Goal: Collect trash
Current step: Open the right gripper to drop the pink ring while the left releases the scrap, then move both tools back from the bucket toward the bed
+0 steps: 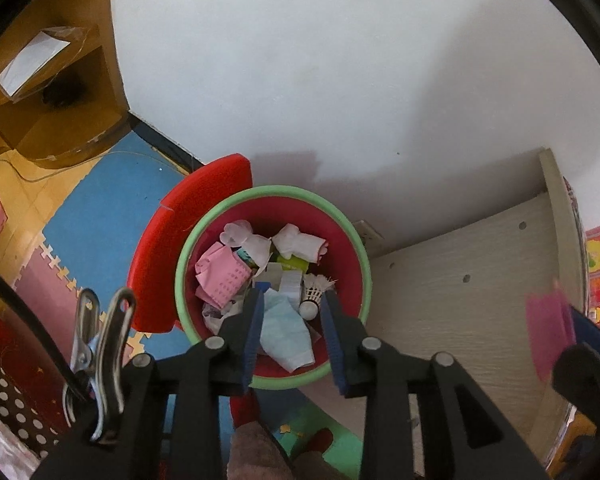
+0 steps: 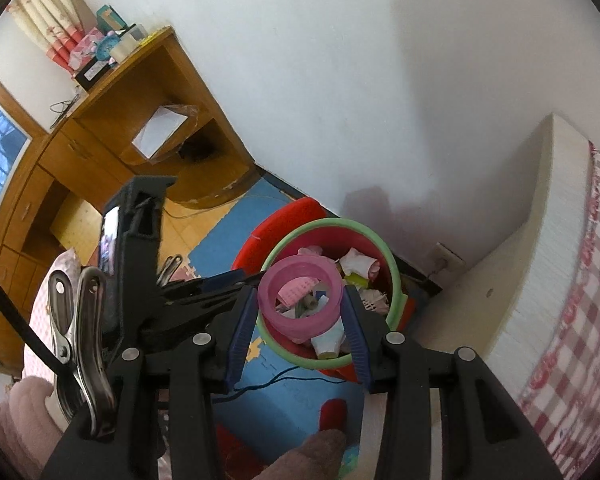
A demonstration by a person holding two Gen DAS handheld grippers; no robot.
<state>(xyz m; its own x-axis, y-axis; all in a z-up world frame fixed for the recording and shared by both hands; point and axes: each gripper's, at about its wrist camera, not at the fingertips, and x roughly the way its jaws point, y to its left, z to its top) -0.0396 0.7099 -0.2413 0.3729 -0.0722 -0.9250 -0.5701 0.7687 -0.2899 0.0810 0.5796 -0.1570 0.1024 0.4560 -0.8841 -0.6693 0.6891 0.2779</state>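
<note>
1. Foam puzzle mats [image 1: 100, 208] in blue, pink and yellow cover the floor, meeting a plain white wall [image 1: 320, 80].
2. Wooden desk shelving [image 2: 112, 128] stands to the left along that wall, with a clear bag holding white paper [image 2: 160, 132] in one cubby; a pale board panel [image 1: 460, 288] rises at the right, beside a red checked cloth [image 2: 580, 280].
3. Against the wall sits the red bin [image 1: 352, 248] with a green rim, its red lid [image 1: 204, 192] tipped back behind it.
4. Crumpled paper, a pink wrapper [image 1: 220, 276], a shuttlecock [image 1: 316, 288] and a light blue face mask [image 1: 284, 328] lie inside the bin.
5. Left gripper [image 1: 292, 308] hangs over the bin with its jaws spread and nothing pinched; the mask lies below the gap.
6. Right gripper [image 2: 300, 300] pinches a pink plastic ring [image 2: 300, 300] above the bin's near rim.
7. Much of the trash beneath is too jumbled to name, and the ring blocks part of the bin in the right wrist view.
</note>
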